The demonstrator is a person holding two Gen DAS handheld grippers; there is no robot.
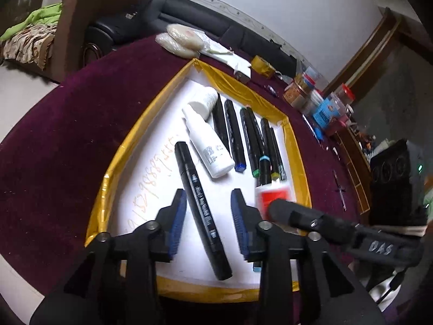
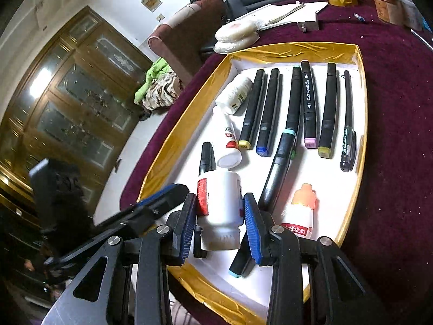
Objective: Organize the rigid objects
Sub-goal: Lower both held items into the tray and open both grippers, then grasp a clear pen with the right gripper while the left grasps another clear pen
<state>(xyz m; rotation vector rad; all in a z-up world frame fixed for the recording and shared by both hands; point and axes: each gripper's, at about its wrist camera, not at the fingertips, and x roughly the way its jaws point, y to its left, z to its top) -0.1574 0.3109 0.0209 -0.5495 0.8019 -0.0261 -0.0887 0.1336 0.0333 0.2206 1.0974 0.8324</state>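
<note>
Gripping the rigid, light, slick white bottle (image 2: 220, 211) mid-body above the gold-edged tray (image 2: 335, 47), right gripper (image 2: 219, 224) pinches it; left gripper (image 1: 208, 216) gapes, straddling a loose marker (image 1: 201, 211)

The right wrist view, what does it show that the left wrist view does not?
Only the right wrist view: the right gripper shut on a white bottle, a small dropper bottle, a thin pen. Only the left wrist view: the left gripper open around a black marker. Both: the gold-edged tray and its row of markers.
</note>
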